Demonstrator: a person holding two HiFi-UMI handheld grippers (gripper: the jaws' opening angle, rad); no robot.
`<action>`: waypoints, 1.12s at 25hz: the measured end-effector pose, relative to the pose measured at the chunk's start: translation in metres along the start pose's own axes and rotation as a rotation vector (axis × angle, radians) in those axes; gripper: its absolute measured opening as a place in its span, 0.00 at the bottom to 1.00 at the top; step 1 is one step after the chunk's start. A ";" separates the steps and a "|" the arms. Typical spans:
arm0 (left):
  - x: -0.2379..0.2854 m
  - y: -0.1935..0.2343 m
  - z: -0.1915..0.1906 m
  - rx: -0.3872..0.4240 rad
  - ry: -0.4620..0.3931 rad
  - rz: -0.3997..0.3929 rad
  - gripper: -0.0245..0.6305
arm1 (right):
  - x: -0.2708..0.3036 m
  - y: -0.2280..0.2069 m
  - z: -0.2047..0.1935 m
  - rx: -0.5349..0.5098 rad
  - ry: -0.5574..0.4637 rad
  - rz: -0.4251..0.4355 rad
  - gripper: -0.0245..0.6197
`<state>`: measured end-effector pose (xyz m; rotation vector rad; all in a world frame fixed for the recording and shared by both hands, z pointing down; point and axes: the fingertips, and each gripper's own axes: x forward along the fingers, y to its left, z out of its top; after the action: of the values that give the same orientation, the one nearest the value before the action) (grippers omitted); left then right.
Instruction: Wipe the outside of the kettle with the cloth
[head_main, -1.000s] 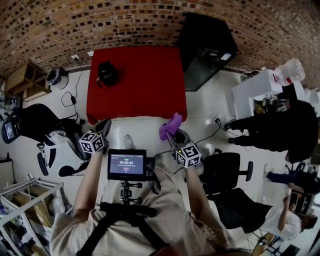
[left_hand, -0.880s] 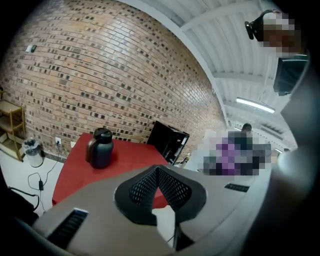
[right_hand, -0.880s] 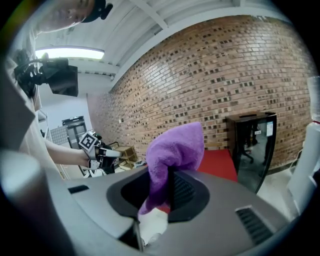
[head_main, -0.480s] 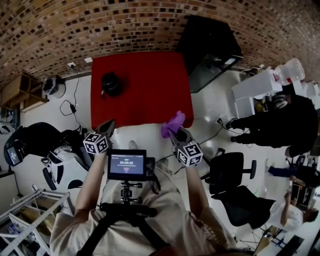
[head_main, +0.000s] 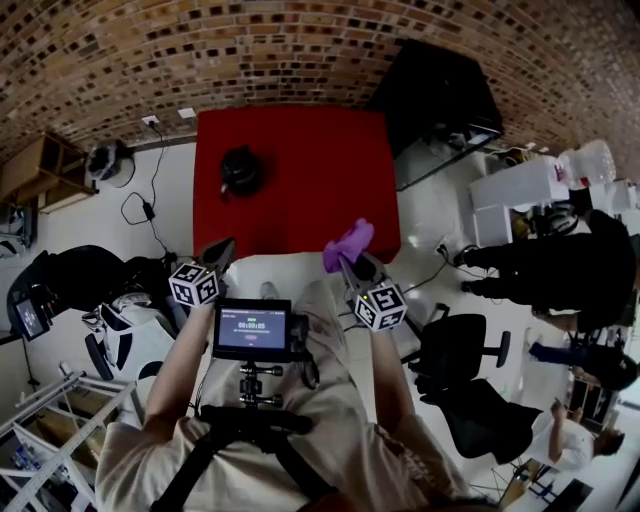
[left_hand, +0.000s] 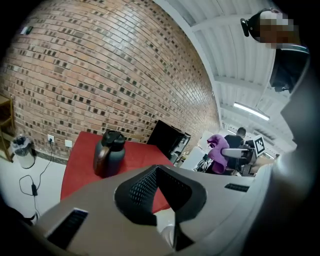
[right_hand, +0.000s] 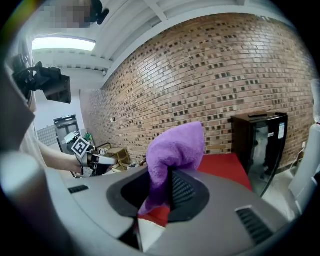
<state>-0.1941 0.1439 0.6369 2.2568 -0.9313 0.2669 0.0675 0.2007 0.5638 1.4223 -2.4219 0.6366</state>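
Note:
A dark kettle (head_main: 240, 170) (left_hand: 107, 153) stands upright on the left part of a red table (head_main: 310, 160) (left_hand: 80, 165). My left gripper (head_main: 222, 253) (left_hand: 159, 175) hovers short of the table's near edge, shut with nothing between its jaws. My right gripper (head_main: 347, 262) (right_hand: 165, 192) is at the table's near right corner, shut on a purple cloth (head_main: 346, 245) (right_hand: 175, 155) that sticks up out of the jaws. Both grippers are well apart from the kettle.
A black cabinet (head_main: 435, 100) (right_hand: 260, 145) stands right of the table against the brick wall. A black office chair (head_main: 460, 345) and people in dark clothes (head_main: 560, 260) are at the right. Bags (head_main: 110, 320) and a cable (head_main: 145, 205) lie on the floor at the left.
Both grippers have moved forward toward the red table; its near edge and the kettle now sit closer. The cloth stays clamped in the right gripper.

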 end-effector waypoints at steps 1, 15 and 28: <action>0.000 0.002 0.002 -0.006 -0.009 0.007 0.04 | 0.003 0.000 0.002 -0.005 0.003 0.008 0.19; 0.013 0.040 0.024 -0.080 -0.053 0.197 0.04 | 0.069 -0.038 0.027 -0.008 0.043 0.166 0.19; 0.042 0.093 0.032 -0.075 -0.015 0.432 0.22 | 0.124 -0.057 0.060 -0.060 0.099 0.338 0.19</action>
<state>-0.2294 0.0518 0.6778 1.9732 -1.4092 0.3969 0.0571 0.0532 0.5790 0.9410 -2.5986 0.6819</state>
